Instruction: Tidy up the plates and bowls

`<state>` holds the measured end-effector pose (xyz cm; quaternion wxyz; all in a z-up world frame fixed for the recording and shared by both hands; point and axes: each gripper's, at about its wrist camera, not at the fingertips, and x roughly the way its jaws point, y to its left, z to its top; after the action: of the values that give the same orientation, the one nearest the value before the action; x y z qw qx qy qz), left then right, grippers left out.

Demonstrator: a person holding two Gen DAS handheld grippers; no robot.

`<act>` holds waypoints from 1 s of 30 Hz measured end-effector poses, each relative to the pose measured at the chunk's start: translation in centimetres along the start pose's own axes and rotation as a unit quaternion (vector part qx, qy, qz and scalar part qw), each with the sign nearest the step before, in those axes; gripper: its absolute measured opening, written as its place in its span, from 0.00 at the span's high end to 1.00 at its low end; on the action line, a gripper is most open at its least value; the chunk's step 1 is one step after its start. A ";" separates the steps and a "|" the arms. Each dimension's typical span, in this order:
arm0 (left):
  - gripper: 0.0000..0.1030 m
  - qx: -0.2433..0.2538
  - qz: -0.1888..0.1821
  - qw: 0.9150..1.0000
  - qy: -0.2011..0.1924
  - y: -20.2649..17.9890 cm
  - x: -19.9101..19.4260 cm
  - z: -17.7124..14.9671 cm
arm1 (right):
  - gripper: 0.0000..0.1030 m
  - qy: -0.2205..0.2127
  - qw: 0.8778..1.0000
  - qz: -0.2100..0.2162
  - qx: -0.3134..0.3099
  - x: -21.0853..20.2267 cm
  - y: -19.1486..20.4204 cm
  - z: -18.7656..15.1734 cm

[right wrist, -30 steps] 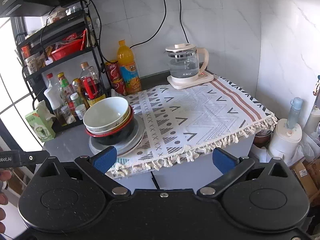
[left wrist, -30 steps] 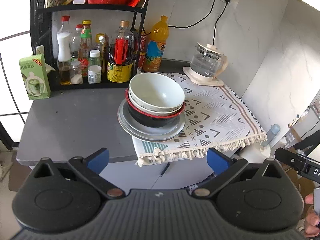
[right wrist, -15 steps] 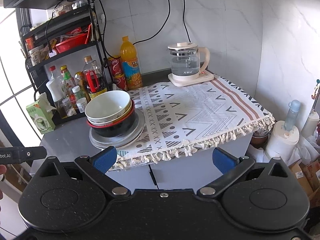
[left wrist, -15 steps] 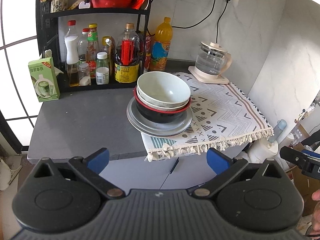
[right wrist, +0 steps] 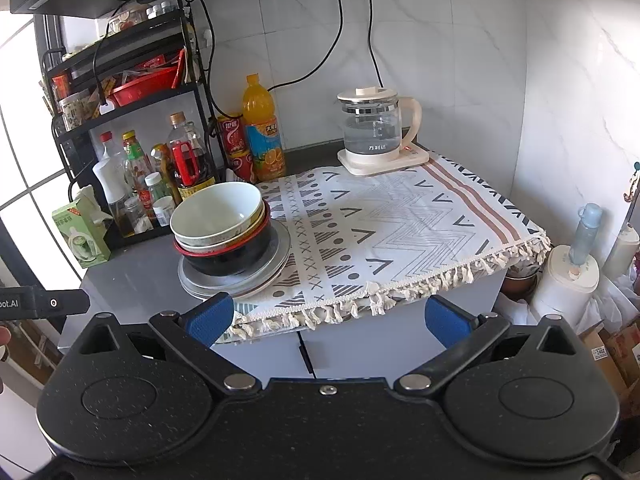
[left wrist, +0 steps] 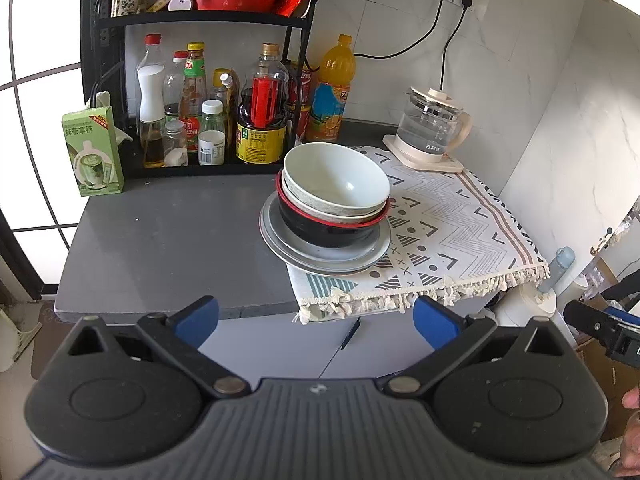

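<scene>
A stack of dishes sits at the seam of my view: grey plates (left wrist: pixel 325 254) on the bottom, a black bowl with a red rim (left wrist: pixel 328 227) on them, a speckled bowl nested inside that, and a pale white bowl (left wrist: pixel 336 178) on top, tilted slightly. The stack rests on the grey table (left wrist: pixel 160 248), half over the left edge of a patterned, fringed cloth (right wrist: pixel 400 232).

My left gripper (left wrist: pixel 316 316) hangs in front of the table edge, jaws released and wide apart, nothing between the blue pads (left wrist: pixel 198 316). My right gripper (right wrist: pixel 328 318) is likewise short of the table, jaws spread and empty; its left pad overlaps the near rim of the plates (right wrist: pixel 236 280) in its own view, though I cannot tell whether it touches.

Behind the stack stand a black rack (left wrist: pixel 192 20) crowded with sauce bottles, an orange drink bottle (left wrist: pixel 332 88) and a glass kettle (right wrist: pixel 374 128) on its base at the cloth's far corner. A green carton (left wrist: pixel 92 152) stands at the table's left.
</scene>
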<state>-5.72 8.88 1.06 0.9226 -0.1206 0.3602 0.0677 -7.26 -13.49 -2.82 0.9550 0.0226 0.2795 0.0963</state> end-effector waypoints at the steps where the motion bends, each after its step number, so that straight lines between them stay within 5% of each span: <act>1: 0.00 0.003 0.001 1.000 -0.001 0.0 0.0 0.0 | 0.00 -0.001 1.000 0.000 0.001 0.0 0.0 0.0; 30: 0.00 0.014 -0.010 1.000 -0.012 -0.9 0.4 0.8 | 0.00 -0.009 1.000 0.000 0.006 -0.2 -0.3 0.9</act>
<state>-4.69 8.29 1.49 0.9289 -0.1108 0.3491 0.0545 -6.88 -13.79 -1.97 0.9574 0.0291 0.2711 0.0950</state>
